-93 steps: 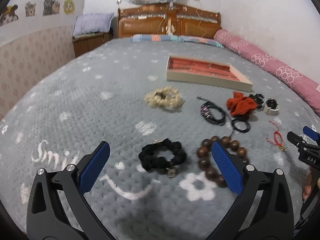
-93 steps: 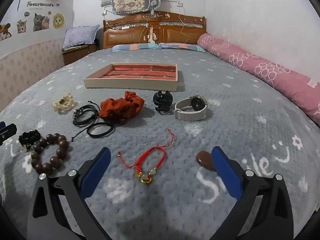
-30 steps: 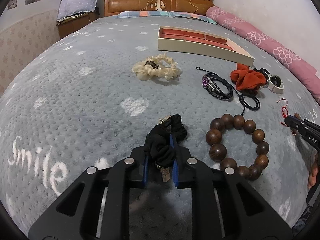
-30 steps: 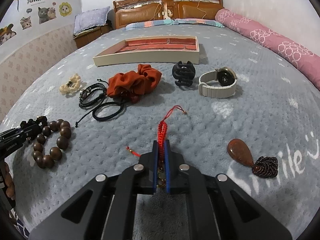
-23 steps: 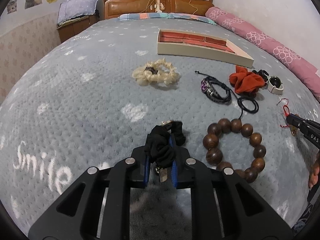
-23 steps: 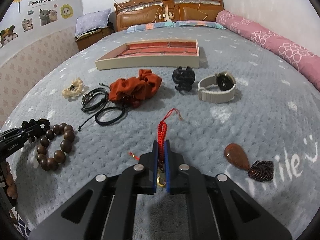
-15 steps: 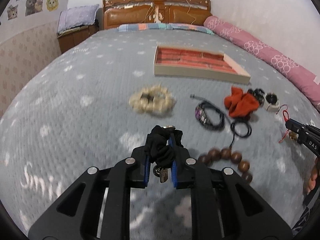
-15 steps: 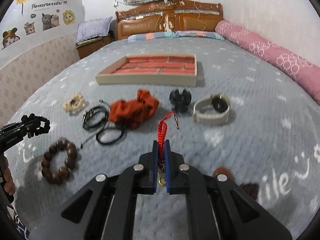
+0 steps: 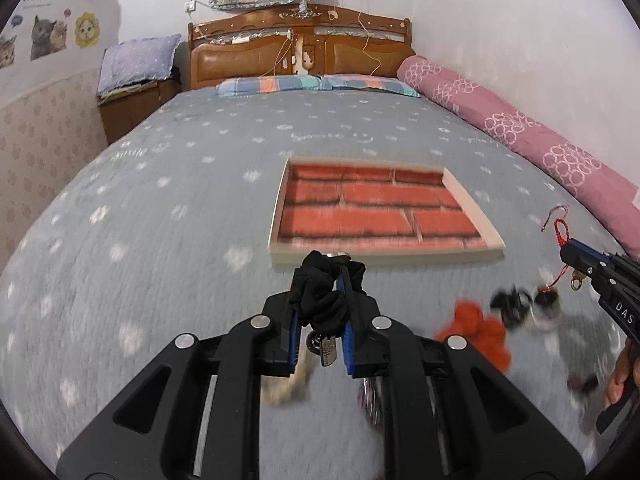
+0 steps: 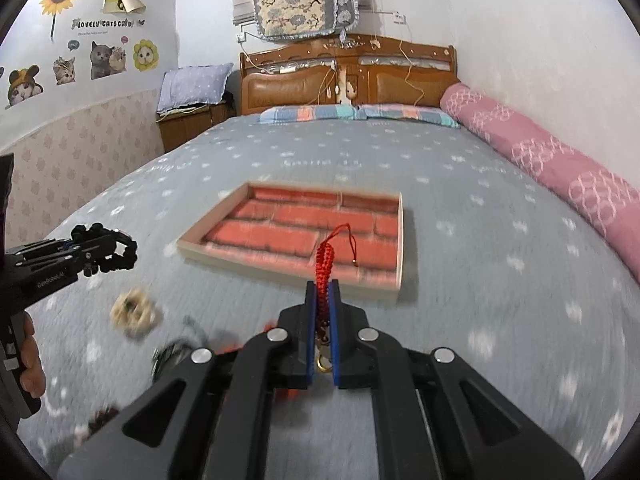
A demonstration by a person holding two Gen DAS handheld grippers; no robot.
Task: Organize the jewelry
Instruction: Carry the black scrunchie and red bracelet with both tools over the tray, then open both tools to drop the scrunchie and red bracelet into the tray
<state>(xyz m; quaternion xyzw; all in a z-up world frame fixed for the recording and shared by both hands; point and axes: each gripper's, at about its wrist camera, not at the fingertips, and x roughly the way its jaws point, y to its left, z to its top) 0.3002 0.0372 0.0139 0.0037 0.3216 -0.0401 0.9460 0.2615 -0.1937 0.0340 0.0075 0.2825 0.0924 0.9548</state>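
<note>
Black scrunchie pinched in left hand-held gripper, red cord bracelet in right hand-held gripper; divided tray lies ahead, probably nearer the right.

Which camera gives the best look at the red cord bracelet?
The right wrist view: the red cord bracelet stands big and centred, pinched in the right tool. The left wrist view shows it only small at the right edge, dangling from that tool.
</note>
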